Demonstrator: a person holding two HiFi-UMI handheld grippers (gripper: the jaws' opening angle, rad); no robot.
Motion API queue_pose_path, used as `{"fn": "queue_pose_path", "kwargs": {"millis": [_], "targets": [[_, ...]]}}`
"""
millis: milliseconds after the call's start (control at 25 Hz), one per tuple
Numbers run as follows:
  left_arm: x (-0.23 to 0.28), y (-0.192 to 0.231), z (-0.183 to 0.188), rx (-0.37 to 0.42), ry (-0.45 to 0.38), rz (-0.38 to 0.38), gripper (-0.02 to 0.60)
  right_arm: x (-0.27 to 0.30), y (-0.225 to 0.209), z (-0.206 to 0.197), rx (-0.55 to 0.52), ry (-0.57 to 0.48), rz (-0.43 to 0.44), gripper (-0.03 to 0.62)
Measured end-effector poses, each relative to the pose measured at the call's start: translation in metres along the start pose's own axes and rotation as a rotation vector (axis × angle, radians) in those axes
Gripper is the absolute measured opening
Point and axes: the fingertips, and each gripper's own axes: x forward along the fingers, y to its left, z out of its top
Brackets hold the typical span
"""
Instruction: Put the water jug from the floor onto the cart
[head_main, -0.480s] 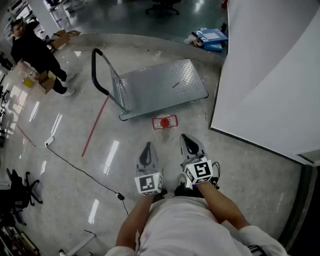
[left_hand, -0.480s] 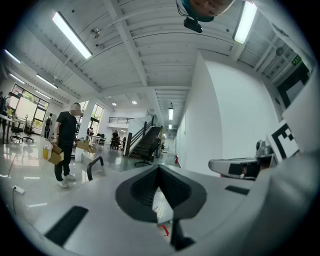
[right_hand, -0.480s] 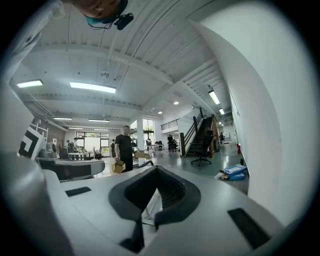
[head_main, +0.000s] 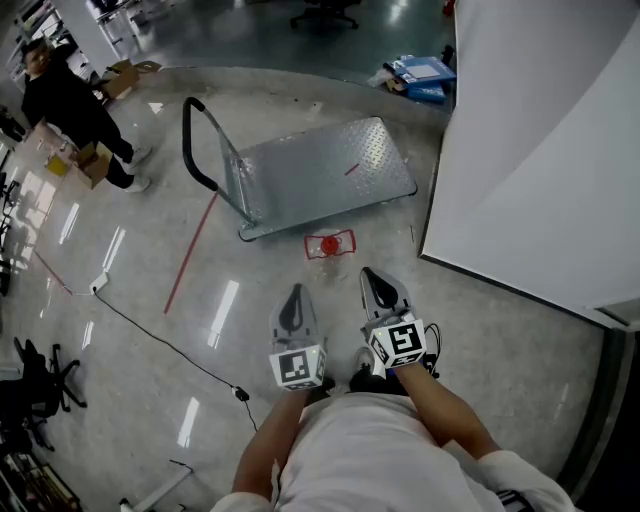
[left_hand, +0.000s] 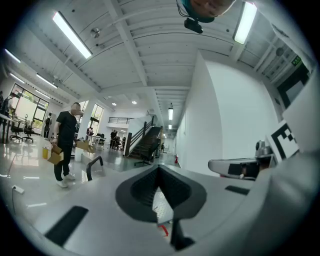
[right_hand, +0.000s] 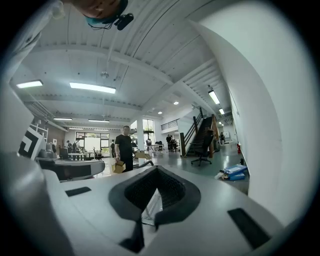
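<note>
Glossy floor (head_main: 150, 300); jug (head_main: 330, 244) stands just beside cart (head_main: 320, 170). Left gripper (head_main: 294, 298), right gripper (head_main: 378, 284) level, side by side, jaws together, gripping nothing.

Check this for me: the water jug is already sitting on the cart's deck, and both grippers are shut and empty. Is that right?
No. The water jug is not on the cart: the head view shows it on the floor, just off the cart's near edge. The rest stands: the left gripper and right gripper are shut and empty.
</note>
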Motion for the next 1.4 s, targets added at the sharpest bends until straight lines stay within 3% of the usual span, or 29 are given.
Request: {"fn": "queue_pose_path", "kwargs": {"millis": [360,760,1040,1280,1400], "targets": [[0.003,0.002,-0.004,0.004,-0.002,-0.006,0.003,0.003,-0.01,-0.01,0.011,0.004,-0.025,0.011],[0.022,0.009,-0.02,0.005,0.009,-0.037,0.003,0.051,-0.039,-0.066,-0.008,0.133,-0.052,0.011],[0.057,0.024,-0.059,0.008,0.05,-0.049,0.003,0.097,-0.068,-0.136,0.019,0.218,-0.077,0.011],[0.078,0.019,-0.097,0.021,0.067,-0.125,0.003,0.136,-0.104,-0.229,0.014,0.346,-0.106,0.011],[0.075,0.025,-0.125,0.024,0.099,-0.125,0.003,0.15,-0.115,-0.28,0.007,0.418,-0.103,0.011]]}}
